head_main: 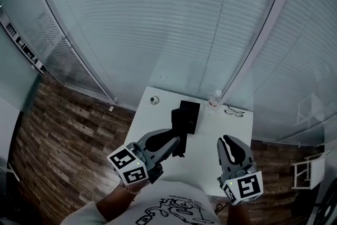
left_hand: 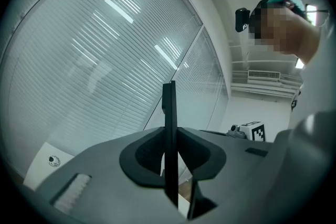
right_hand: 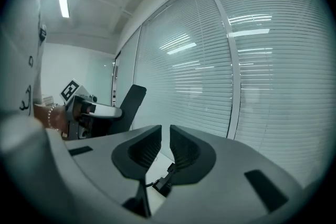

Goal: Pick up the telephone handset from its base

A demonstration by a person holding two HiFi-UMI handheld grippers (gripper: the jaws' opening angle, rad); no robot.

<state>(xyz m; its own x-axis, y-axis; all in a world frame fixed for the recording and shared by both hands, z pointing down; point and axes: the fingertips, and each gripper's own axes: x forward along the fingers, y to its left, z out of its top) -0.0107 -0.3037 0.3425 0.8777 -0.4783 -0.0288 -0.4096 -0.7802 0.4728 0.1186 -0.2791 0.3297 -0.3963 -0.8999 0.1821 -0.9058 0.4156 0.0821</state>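
The black telephone base sits on the far half of the small white table. My left gripper is shut on the black handset, held above the table just in front of the base. In the left gripper view the handset stands edge-on, clamped between the jaws. From the right gripper view, the left gripper carries the handset tilted upward. My right gripper hovers over the table's right side, jaws together with nothing between them.
A small round object lies at the table's far left corner, with a small bottle and a pair of glasses at the far right. Glass walls with blinds rise behind the table. Wooden floor surrounds it.
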